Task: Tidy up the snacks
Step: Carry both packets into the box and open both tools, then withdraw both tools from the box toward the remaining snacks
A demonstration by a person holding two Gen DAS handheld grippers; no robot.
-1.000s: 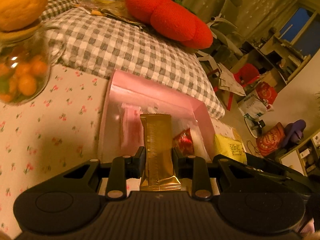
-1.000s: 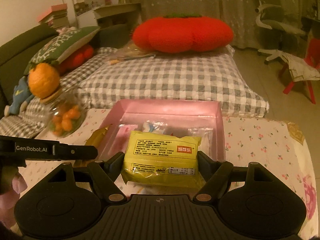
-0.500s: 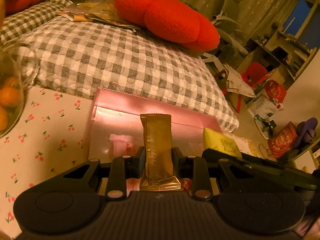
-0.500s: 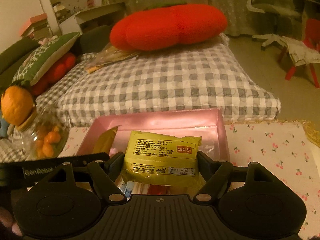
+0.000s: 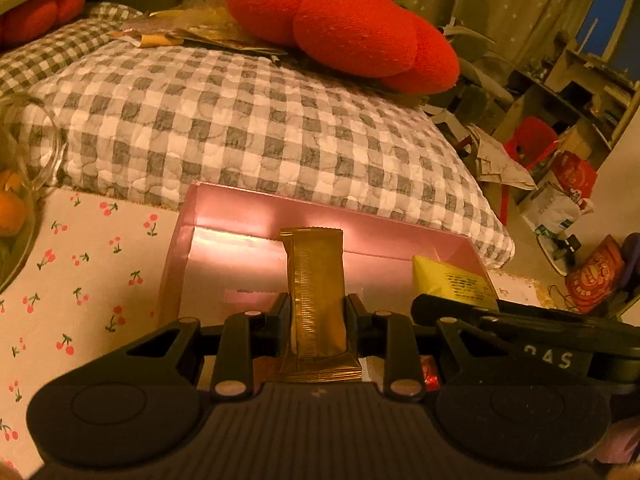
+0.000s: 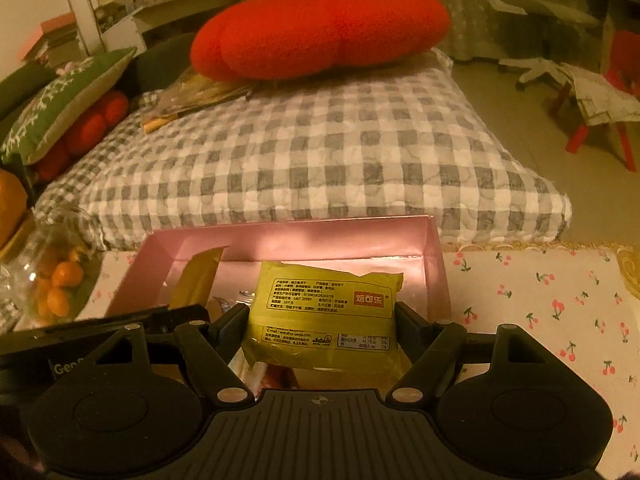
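A: The glass jar [image 5: 24, 184] is cut by the left edge in the left wrist view; only its rim and a few orange fruits show.

B: The pink box [image 6: 296, 240] floor is mostly hidden by the yellow packet [image 6: 324, 312]. Below it sit what may be clear wrappers [image 6: 248, 364], too blurred to tell.

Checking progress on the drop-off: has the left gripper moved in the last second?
Yes. The left gripper, shut on the gold bar, has shifted right: the fruit jar slid to the view's left edge and the pink box sits lower.
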